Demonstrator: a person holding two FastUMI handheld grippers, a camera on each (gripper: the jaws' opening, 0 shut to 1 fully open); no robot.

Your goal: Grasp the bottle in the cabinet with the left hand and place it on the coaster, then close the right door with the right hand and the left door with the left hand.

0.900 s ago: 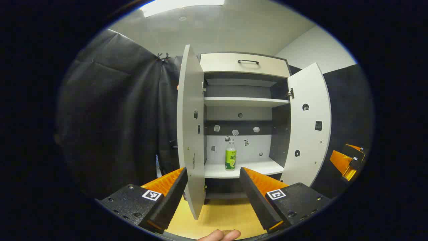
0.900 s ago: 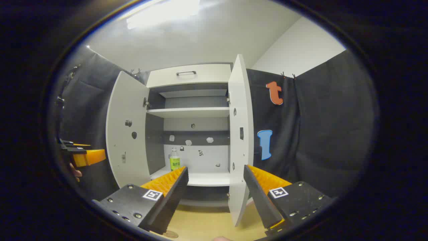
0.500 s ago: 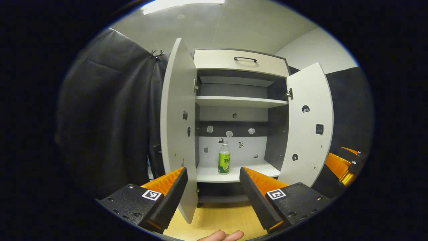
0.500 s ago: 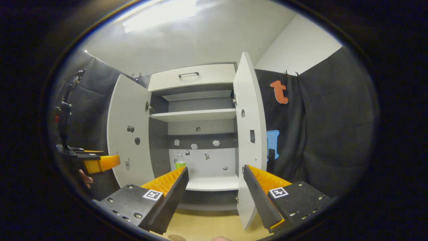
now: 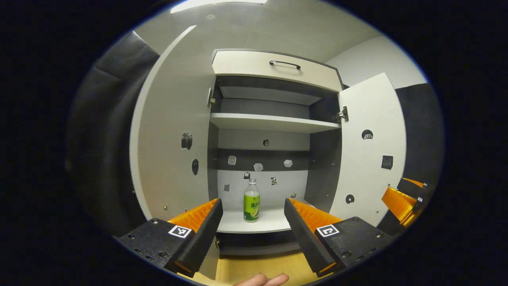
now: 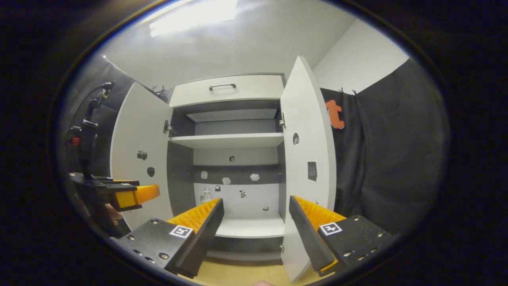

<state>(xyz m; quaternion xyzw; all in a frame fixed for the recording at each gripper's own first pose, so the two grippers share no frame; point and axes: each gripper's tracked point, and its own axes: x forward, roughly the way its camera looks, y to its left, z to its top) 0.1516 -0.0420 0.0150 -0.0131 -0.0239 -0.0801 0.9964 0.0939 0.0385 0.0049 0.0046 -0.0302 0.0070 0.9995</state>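
A clear bottle (image 5: pixel 251 200) with a green label stands upright on the bottom shelf (image 5: pixel 238 224) of a white cabinet, well ahead of me. In the left gripper view my left gripper (image 5: pixel 252 201) is open, and the bottle shows in the gap between its fingers, still far off. Both doors hang open: the left door (image 5: pixel 170 139) and the right door (image 5: pixel 369 159). In the right gripper view my right gripper (image 6: pixel 256 200) is open and empty before the right door (image 6: pixel 309 159). Just the top of the bottle (image 6: pixel 206 194) peeks above one finger there. The left gripper (image 6: pixel 135 196) shows at the far left.
The cabinet has an upper shelf (image 5: pixel 274 121) and a top drawer with a dark handle (image 5: pixel 285 63). A yellow wooden tabletop (image 5: pixel 254 270) lies below it. A fingertip of a hand (image 5: pixel 262 280) shows at the bottom edge. The right gripper (image 5: pixel 401 198) sits beyond the right door.
Both grippers have moved closer to the cabinet. The left one swung so the bottle now sits centred between its fingers. In the right gripper view the bottle slid behind a finger.
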